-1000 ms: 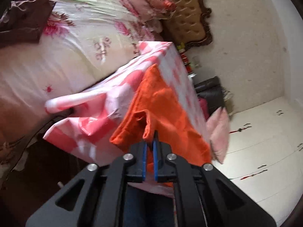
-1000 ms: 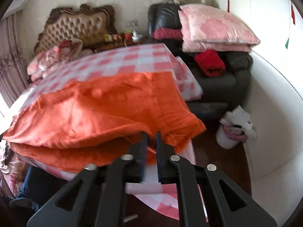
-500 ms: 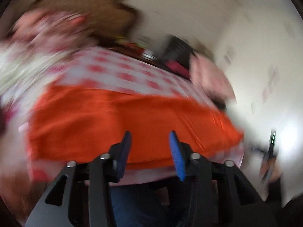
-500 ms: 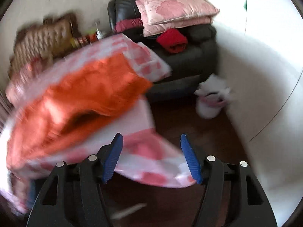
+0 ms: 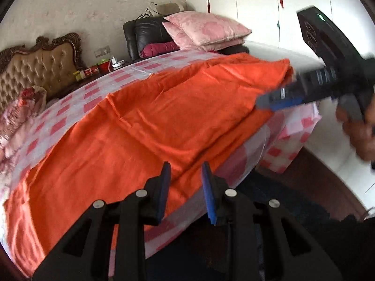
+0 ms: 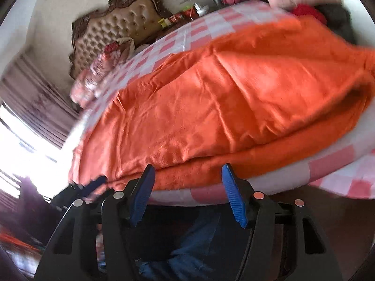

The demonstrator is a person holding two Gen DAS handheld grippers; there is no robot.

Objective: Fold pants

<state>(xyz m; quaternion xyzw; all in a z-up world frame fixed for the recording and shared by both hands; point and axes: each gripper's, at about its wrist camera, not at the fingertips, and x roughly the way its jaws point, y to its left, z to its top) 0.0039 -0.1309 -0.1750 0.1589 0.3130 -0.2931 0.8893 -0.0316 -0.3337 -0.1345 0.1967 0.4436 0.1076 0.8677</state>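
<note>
- One fold looks done: orange pants (image 5: 150, 126) lie doubled lengthwise on the pink-checked tablecloth (image 5: 70, 112), upper layer offset so a strip of the lower layer shows along the near edge in the right wrist view (image 6: 234, 164).
- Left, by my judgement — at least one crosswise fold, end over end, to shorten the long strip; some smoothing too, since creases run across the top layer.
- Nearest, left gripper (image 5: 186, 182): jaws apart, nothing between them, hovering just above the near hem around the middle of the pants, not touching cloth as far as I can tell.
- Right gripper (image 6: 187, 192): jaws spread wide, empty, level with the table edge, pointing across the pants towards the far side.
- Left wrist view also catches the right gripper (image 5: 281, 99) side-on near the right end of the pants, held by a hand (image 5: 361, 133) — blurred, so contact with the cloth is unclear.
- Right wrist view shows the left gripper's tip (image 6: 93, 183) low at the left end, also blurred.
- Farther off: tufted headboard (image 5: 39, 63), pink pillows (image 5: 206, 28) stacked on a dark chair.
</note>
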